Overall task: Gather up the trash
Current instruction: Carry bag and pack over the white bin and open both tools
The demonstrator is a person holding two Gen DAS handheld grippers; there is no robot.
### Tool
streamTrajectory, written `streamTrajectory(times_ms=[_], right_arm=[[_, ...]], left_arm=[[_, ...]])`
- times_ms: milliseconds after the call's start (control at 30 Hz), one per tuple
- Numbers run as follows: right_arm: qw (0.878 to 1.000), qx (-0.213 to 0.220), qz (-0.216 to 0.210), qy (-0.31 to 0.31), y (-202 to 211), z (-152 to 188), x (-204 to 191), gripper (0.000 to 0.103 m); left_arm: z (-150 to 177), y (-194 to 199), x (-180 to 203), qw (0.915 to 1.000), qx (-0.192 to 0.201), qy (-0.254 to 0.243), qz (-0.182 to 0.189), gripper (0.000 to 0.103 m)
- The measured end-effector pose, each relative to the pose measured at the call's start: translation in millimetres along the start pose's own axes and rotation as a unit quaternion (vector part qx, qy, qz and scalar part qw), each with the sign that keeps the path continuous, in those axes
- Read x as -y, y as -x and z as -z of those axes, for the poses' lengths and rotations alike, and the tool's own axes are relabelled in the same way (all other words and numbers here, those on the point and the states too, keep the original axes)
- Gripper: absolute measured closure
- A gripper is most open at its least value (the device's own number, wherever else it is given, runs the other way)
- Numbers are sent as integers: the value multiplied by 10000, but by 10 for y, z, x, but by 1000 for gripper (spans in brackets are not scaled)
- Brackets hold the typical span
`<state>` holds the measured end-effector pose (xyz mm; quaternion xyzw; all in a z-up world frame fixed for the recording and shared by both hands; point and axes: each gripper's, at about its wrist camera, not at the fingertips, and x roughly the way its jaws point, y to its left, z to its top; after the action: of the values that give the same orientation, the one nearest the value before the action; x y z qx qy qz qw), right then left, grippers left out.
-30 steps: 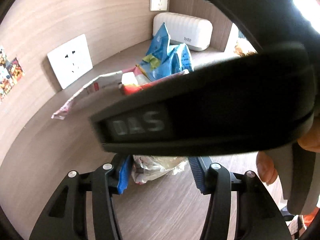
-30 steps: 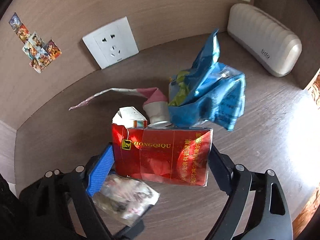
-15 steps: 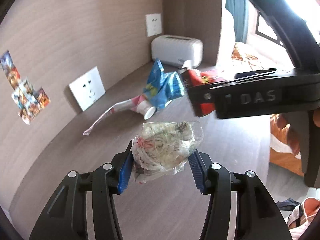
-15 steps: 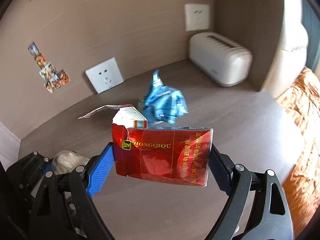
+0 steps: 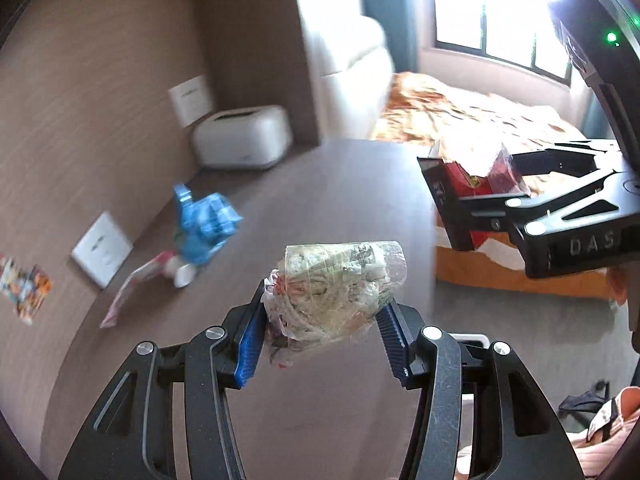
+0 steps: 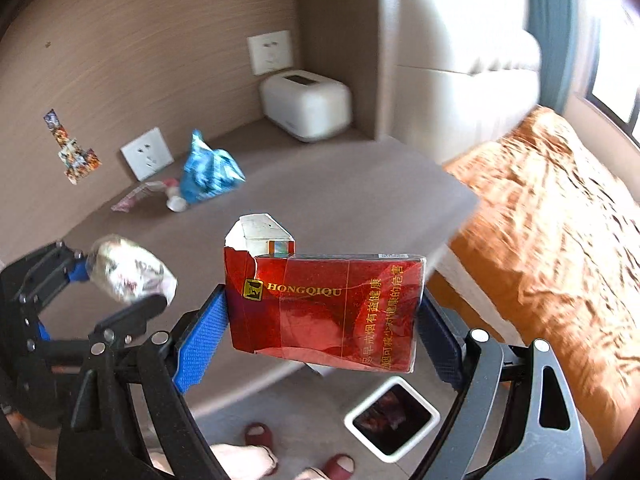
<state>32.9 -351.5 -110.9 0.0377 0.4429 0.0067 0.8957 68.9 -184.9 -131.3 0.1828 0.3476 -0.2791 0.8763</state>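
Left gripper (image 5: 324, 336): clamping a crumpled clear wrapper (image 5: 336, 292) between blue pads, holding it in the air above the desk (image 5: 340, 192).
Right gripper (image 6: 320, 320): squeezing a torn red cigarette pack (image 6: 324, 312) (gold lettering, white flap sticking up), lifting it clear of the desk edge.
Remaining trash: lying near the wall socket (image 6: 147, 153), a blue bag (image 6: 208, 174) beside a pink wrapper (image 6: 140, 196).
Floor: carrying a white bin (image 6: 392, 418) below the pack.
Desk corner: holding a white box (image 6: 306, 104).

Brown desk (image 6: 328, 200) carries blue wrapper (image 6: 208, 174), pink wrapper (image 6: 138, 196), white box (image 6: 306, 104).
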Motion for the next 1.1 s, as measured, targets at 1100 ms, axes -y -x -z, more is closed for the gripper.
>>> streamTrajectory(times_ms=[1100], right_arm=[[9843, -1535, 70, 866, -1187, 2388, 1629, 15]], left_arm=[[769, -2321, 2404, 9591, -1739, -1449, 1697, 52]])
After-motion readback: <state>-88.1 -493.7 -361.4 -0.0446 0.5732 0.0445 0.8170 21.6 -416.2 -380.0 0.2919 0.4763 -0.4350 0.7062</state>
